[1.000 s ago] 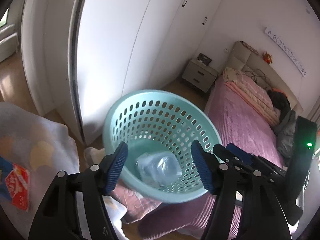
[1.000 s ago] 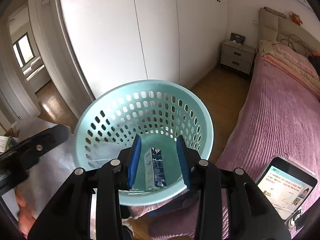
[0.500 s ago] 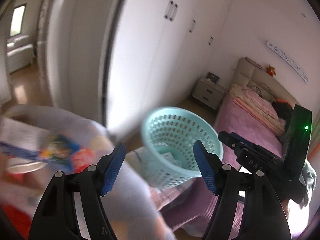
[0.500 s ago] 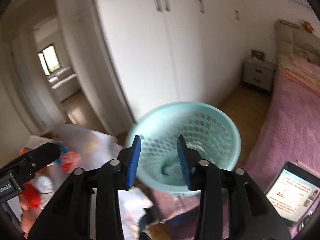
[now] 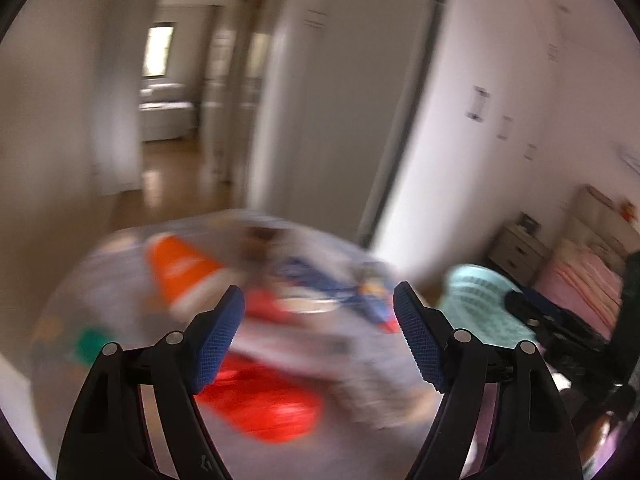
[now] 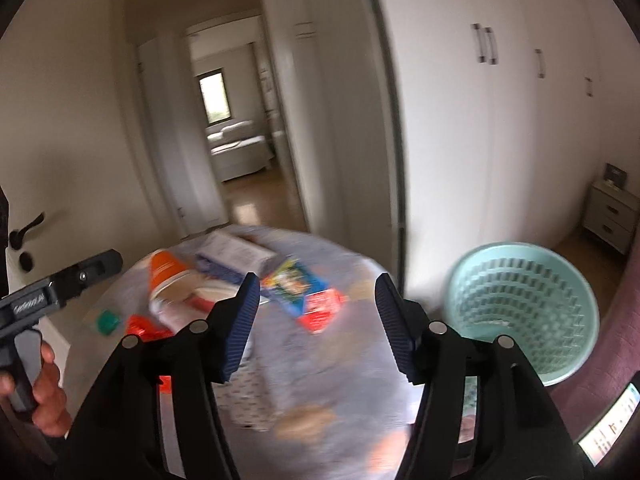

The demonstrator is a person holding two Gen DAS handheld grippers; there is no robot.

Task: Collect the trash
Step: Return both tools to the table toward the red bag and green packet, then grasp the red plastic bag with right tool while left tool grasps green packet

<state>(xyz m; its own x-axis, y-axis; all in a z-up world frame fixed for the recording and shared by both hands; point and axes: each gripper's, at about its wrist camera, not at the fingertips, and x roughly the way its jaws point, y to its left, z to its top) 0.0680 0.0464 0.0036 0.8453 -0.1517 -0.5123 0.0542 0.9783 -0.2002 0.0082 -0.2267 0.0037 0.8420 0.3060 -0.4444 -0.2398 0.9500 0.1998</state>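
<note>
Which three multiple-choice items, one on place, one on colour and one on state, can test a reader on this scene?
1. Seen from the right wrist, the basket stands
A. right of the round table
B. on the table
C. in the doorway

2. The basket is
A. red
B. pale teal
C. black

3. The right gripper is
A. shut on a carton
B. shut on nothing
C. open

Key: 1 A, it stands beside the table edge; 2 B, its perforated wall shows teal; 3 C, the jaws stand apart and hold nothing.
</note>
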